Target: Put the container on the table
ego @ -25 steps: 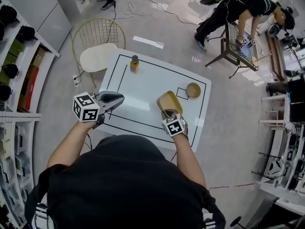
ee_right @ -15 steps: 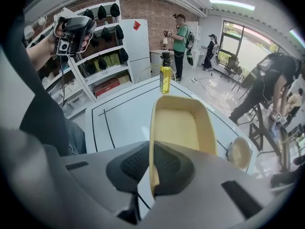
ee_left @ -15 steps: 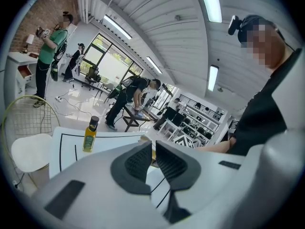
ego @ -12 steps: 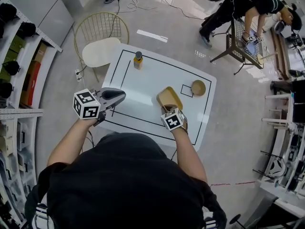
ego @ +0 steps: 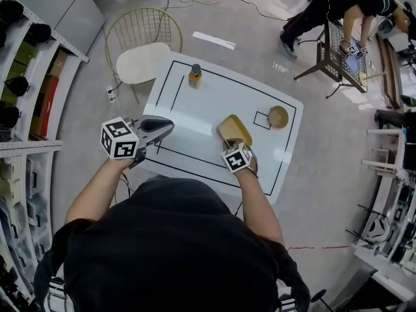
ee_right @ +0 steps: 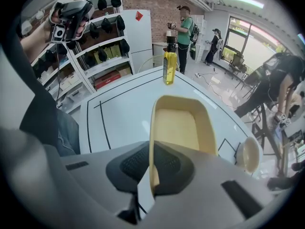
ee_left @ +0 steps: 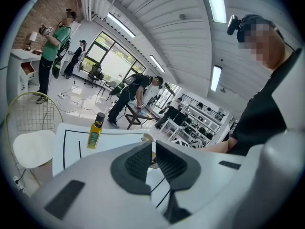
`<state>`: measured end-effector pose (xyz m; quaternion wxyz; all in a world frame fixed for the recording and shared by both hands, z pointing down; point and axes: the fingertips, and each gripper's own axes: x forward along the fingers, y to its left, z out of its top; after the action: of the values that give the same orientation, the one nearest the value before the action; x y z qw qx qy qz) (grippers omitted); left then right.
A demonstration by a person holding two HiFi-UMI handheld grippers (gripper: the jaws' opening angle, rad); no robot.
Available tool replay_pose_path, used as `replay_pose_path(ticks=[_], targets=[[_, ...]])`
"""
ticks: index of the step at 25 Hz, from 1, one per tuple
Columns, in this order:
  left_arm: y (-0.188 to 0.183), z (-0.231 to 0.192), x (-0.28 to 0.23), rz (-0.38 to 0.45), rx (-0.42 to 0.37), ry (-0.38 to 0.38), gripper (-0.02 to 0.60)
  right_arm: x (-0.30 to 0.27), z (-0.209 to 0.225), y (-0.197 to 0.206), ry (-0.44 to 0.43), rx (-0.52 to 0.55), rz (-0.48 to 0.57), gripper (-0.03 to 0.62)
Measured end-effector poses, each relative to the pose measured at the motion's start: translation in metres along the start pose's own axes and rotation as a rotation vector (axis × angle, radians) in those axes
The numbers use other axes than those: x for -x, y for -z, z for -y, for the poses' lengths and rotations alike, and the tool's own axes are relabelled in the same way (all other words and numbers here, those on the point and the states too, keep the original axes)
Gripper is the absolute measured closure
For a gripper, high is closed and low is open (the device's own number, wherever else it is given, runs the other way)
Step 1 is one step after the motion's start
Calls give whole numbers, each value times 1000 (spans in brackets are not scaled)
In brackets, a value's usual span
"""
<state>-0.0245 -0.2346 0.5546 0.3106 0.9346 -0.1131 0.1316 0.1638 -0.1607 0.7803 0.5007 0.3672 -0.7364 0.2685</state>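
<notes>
The container [ego: 234,129] is a shallow tan tray that hangs low over the white table [ego: 195,119], right of its middle. My right gripper [ego: 233,145] is shut on the tray's near rim and points steeply down. In the right gripper view the rim [ee_right: 151,171] stands pinched between the two dark pads, and the tray [ee_right: 183,125] stretches away over the table. I cannot tell whether its base touches the table. My left gripper [ego: 169,124] hovers at the table's near left edge, jaws together and empty. The left gripper view shows its gripper [ee_left: 153,152] with nothing in it.
A yellow bottle [ego: 194,76] stands at the table's far left. A small tan bowl [ego: 278,116] sits at the right beside a black taped square [ego: 262,119]. A wire chair [ego: 143,52] stands behind the table. Shelves [ego: 26,77] run along the left, and a person bends over a rack [ego: 338,47] at the far right.
My right gripper has sunk toward the table with the tray in it. The left gripper has stayed where it was.
</notes>
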Motion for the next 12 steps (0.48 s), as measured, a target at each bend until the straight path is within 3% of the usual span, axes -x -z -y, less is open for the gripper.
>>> replay_pose_path(ticks=[12], targets=[[7, -9, 13, -11, 13, -29, 551, -31, -3, -3, -15, 19, -23, 580]])
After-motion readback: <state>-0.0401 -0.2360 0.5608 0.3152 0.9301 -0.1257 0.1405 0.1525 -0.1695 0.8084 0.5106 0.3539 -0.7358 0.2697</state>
